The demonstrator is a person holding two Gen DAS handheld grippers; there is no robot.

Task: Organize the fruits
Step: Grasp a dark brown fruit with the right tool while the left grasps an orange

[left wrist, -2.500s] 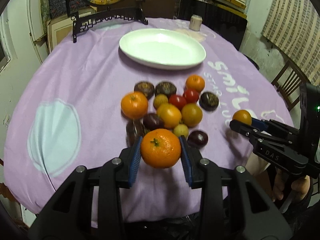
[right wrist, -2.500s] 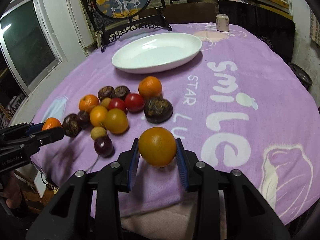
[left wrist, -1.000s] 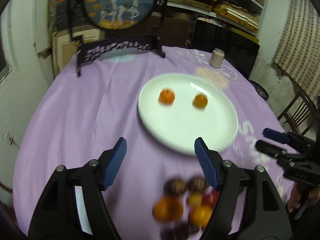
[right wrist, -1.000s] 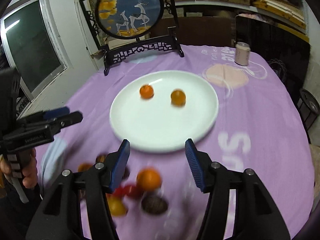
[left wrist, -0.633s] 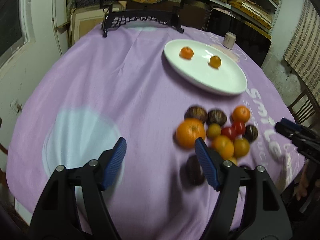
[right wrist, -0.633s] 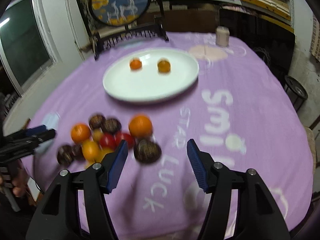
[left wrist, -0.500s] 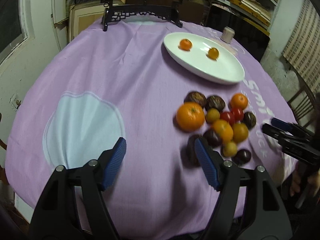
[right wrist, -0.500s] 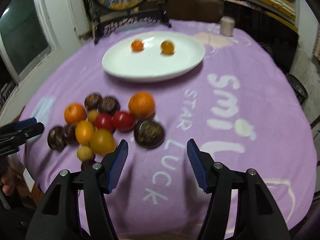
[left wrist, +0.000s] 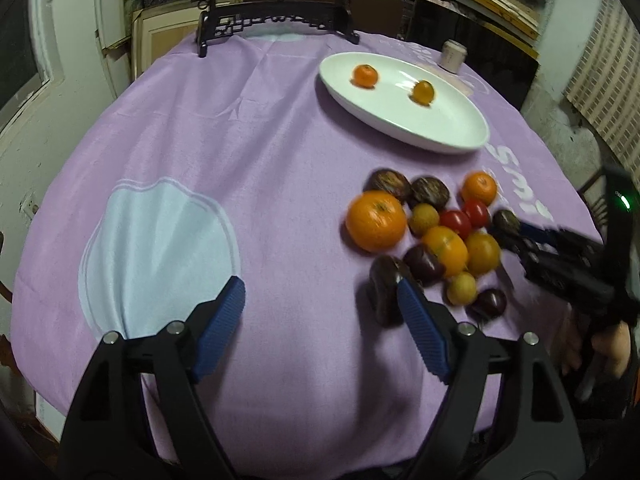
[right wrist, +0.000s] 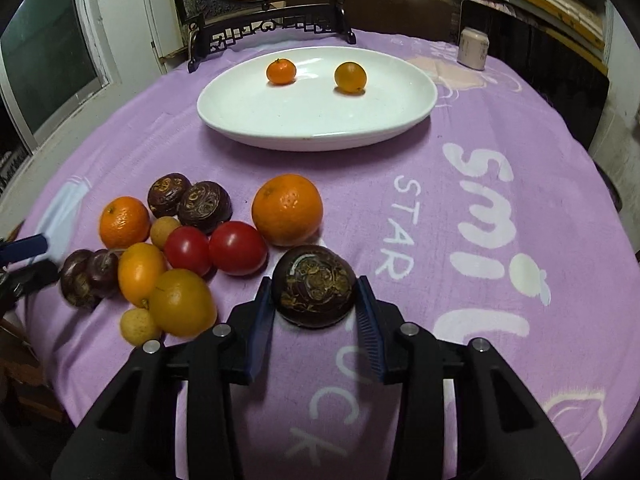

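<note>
Right hand-held gripper jaws, just closing, flank a dark passion fruit.

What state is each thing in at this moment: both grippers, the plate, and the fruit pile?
Right gripper: jaws just closing around the dark round fruit, which sits on the cloth.
Left gripper: open, jaws just widening, nothing between them.
White plate: holds two small orange fruits, set apart.
Fruit pile: clustered on the purple tablecloth.
</note>
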